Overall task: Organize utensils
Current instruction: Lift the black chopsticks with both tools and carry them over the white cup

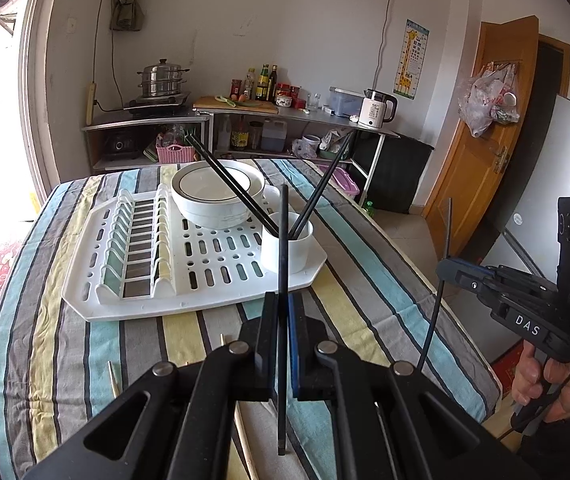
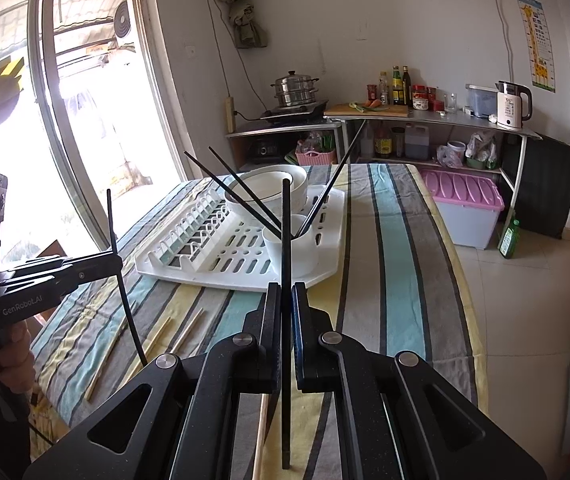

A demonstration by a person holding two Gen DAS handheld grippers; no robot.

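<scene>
A: While the left gripper (image 1: 283,308) is clamping one black chopstick (image 1: 283,240), what is standing in the white cup (image 1: 287,250)?

B: Three black ones; the right gripper (image 2: 286,300), reading "DAS", is pinching another chopstick (image 2: 286,240); wooden chopsticks (image 2: 157,340) are lying on the striped cloth (image 2: 401,280).

Rack (image 1: 189,304) sits mid-table (image 1: 365,292) ahead of me. Bowl (image 1: 217,196) on its far part, cup (image 1: 287,250) on its near right corner, just right of the bowl. Three chopsticks (image 1: 225,180) lean in the cup. Loose chopsticks (image 2: 149,344) lie on the table near my left side. Counter (image 1: 297,114) stands far behind the table, kettle (image 1: 377,110) at its right end.
</scene>
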